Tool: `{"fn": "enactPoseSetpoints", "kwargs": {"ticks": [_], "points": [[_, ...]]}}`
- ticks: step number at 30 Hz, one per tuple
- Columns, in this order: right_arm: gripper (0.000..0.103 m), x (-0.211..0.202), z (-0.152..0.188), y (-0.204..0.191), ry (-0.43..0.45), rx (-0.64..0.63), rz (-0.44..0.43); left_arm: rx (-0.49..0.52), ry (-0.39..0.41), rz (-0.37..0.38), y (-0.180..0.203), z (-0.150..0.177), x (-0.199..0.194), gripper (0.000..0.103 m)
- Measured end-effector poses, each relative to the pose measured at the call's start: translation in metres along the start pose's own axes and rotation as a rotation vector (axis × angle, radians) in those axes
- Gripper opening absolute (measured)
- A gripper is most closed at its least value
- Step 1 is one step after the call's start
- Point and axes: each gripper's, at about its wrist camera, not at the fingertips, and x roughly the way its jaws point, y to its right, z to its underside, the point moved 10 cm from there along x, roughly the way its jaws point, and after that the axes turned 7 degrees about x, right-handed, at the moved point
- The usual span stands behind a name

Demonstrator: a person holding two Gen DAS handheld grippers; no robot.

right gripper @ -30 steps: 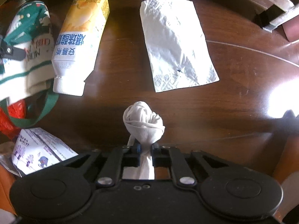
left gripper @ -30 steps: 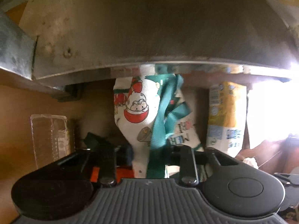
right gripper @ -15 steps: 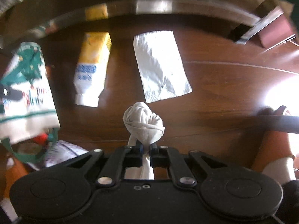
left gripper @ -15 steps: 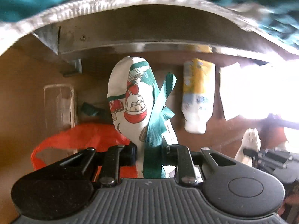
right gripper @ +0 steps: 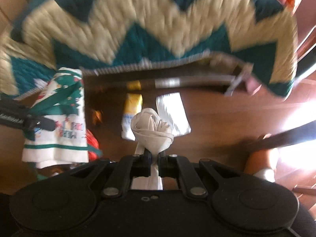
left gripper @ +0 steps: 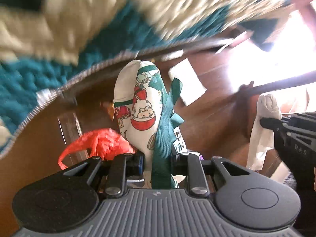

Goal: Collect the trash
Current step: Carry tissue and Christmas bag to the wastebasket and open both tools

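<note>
Grippers first: left gripper (left gripper: 158, 158) pinching the green ribbon (left gripper: 165, 118) of the Christmas bag (left gripper: 136, 98), jaws nearly closed on it, bag hanging toward 12 o'clock. Right gripper (right gripper: 155, 161) clamping the tail of a twisted tissue (right gripper: 152, 130), jaws closed to the paper's thickness, wad sticking out toward 12 o'clock.

Step in hand, by judgement: carrying one picked piece of trash to the bag. Next move likely calling for spreading the bag mouth, hidden from both views, and bringing the tissue over it before letting go.

Outward from the right gripper: yellow carton (right gripper: 133, 114) and silver wrapper (right gripper: 173, 114) lying on the wooden floor (right gripper: 227, 118) at 12 o'clock, seemingly waiting for collection; red plastic bag (left gripper: 102, 144) at 10 o'clock of the left gripper.

Edges: zigzag rug (right gripper: 158, 29) and a metal rim (right gripper: 193, 83) crowding 12 o'clock. Open floor toward 2 o'clock, a dark rod (right gripper: 286, 136) crossing at 3 o'clock. Much blur, so fine gaps not being judged.
</note>
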Motion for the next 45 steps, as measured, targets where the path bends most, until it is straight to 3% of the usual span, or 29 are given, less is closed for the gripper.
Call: {"fn": "enactPoseSetpoints", "kwargs": {"ticks": [11,20,27,36,43,45], "points": [[0.005,-0.190,-0.023,0.024,0.326,-0.031,-0.053,0.110,0.336,-0.062,0.100,-0.025,-0.171,0.022],[0.005,-0.319,-0.028,0.061,0.547,-0.037,-0.037,0.211,0.525,-0.098,0.202,-0.031,-0.273,0.022],[0.005,-0.402,-0.044,0.111,0.672,0.000,0.045,0.298,0.643,-0.097,0.278,-0.051,-0.329,0.022],[0.005,-0.494,-0.071,0.189,0.846,0.057,0.141,0.421,0.810,-0.042,0.392,-0.090,-0.404,0.022],[0.005,-0.531,-0.087,0.250,0.914,0.134,0.192,0.478,0.894,0.031,0.475,-0.125,-0.439,0.022],[0.005,-0.535,-0.091,0.265,0.922,0.156,0.203,0.497,0.929,0.019,0.496,-0.139,-0.447,0.022]]}}
